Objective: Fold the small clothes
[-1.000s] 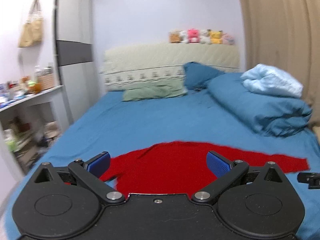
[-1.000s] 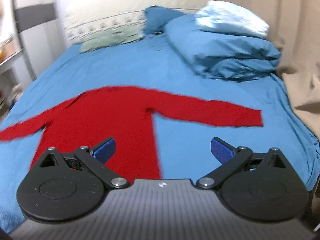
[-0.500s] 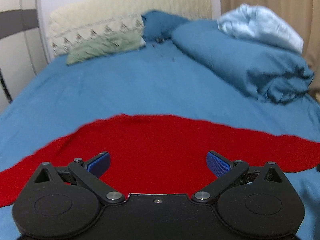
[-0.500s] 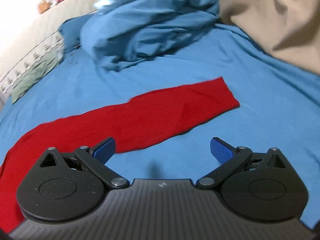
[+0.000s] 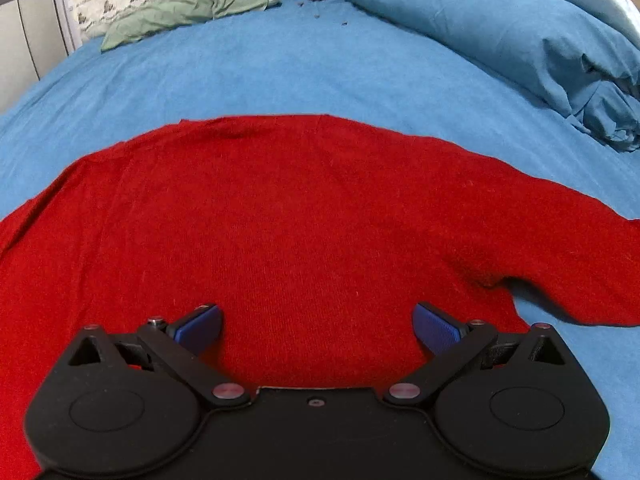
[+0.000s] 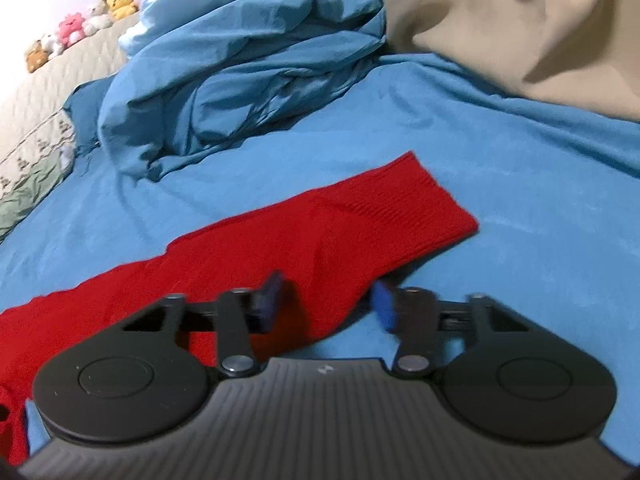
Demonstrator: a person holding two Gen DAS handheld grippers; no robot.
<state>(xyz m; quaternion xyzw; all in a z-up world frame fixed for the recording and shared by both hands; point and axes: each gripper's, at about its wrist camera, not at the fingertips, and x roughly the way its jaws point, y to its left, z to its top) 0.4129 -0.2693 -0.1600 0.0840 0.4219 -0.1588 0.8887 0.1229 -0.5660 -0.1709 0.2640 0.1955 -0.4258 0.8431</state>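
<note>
Red knit is filling the lower half of the left wrist view: a sweater (image 5: 304,216) is lying flat and spread on the blue bed sheet (image 5: 280,72), with one sleeve (image 6: 320,236) stretching out to the side. The left gripper (image 5: 316,326) is hanging over the sweater's body, its blue pads (image 5: 198,328) standing wide apart with nothing pinched between them. The right gripper (image 6: 326,304) is sitting low at the sleeve near its ribbed cuff (image 6: 416,204), and its jaws are closing, with the edge of the sleeve lying between the blurred pads (image 6: 268,300); the pads are not yet pressing on it. A rumpled blue duvet (image 6: 240,80) is lying beyond the sleeve, beside a tan curtain (image 6: 500,20). A green pillow (image 5: 188,8) is resting at the head of the bed, and stuffed toys (image 6: 80,28) are sitting along the headboard (image 6: 48,96).
</note>
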